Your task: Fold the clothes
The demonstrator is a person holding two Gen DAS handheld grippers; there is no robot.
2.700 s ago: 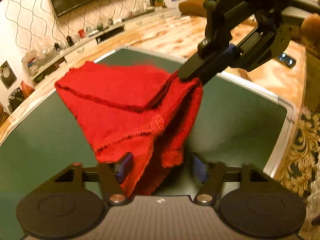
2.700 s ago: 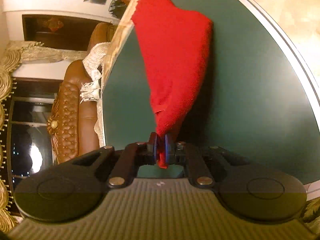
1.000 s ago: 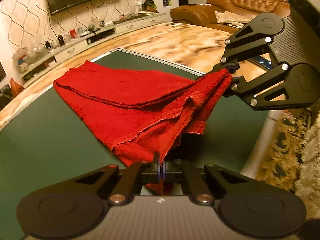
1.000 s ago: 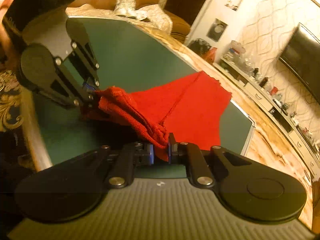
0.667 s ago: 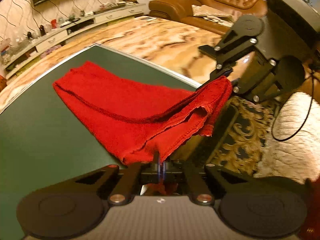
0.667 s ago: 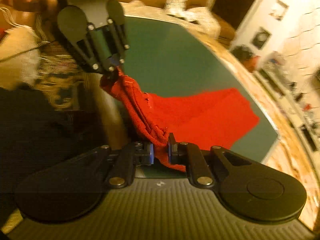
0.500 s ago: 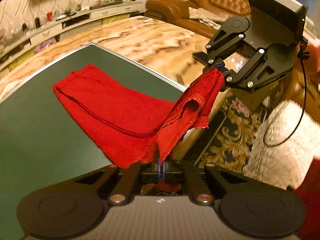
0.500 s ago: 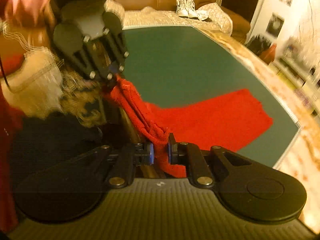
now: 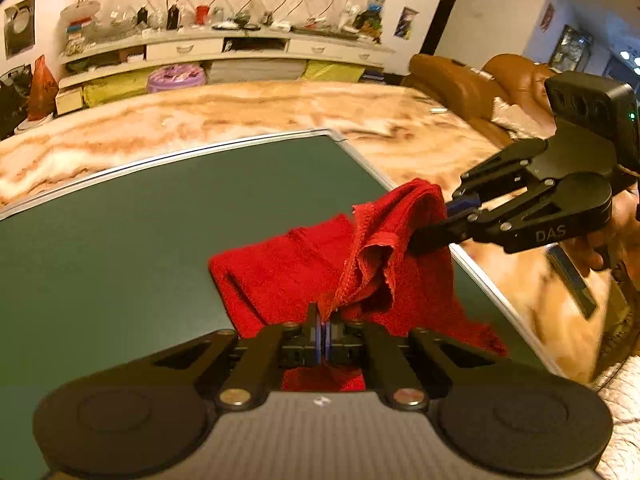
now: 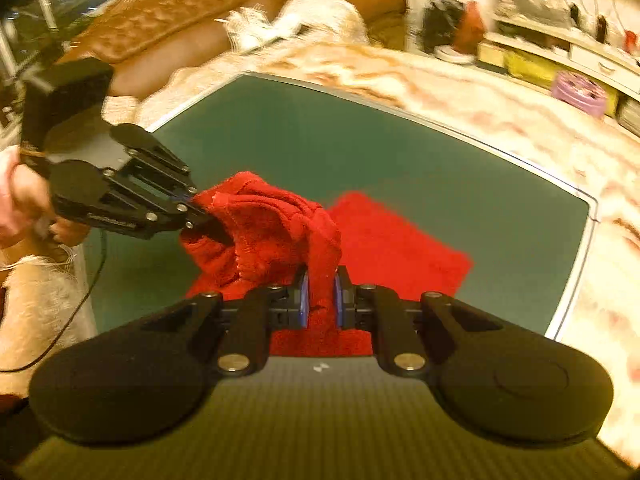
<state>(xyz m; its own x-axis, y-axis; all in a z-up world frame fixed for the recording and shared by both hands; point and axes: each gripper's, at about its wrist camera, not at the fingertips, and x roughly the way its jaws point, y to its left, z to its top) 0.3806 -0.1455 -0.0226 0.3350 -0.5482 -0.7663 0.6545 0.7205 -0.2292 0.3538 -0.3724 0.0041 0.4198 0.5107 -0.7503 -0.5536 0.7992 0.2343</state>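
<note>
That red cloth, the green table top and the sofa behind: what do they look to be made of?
Red cloth: probably terry or a thick knit, matte, with fuzzy pile and a stitched hem.
Green table top: smooth, matte, possibly painted board, with a pale metal-looking edge strip.
Sofa: glossy brown tufted leather or imitation.

cloth [image 9: 304, 264] on table [image 9: 120, 240], lifted edge between both grippers
</note>
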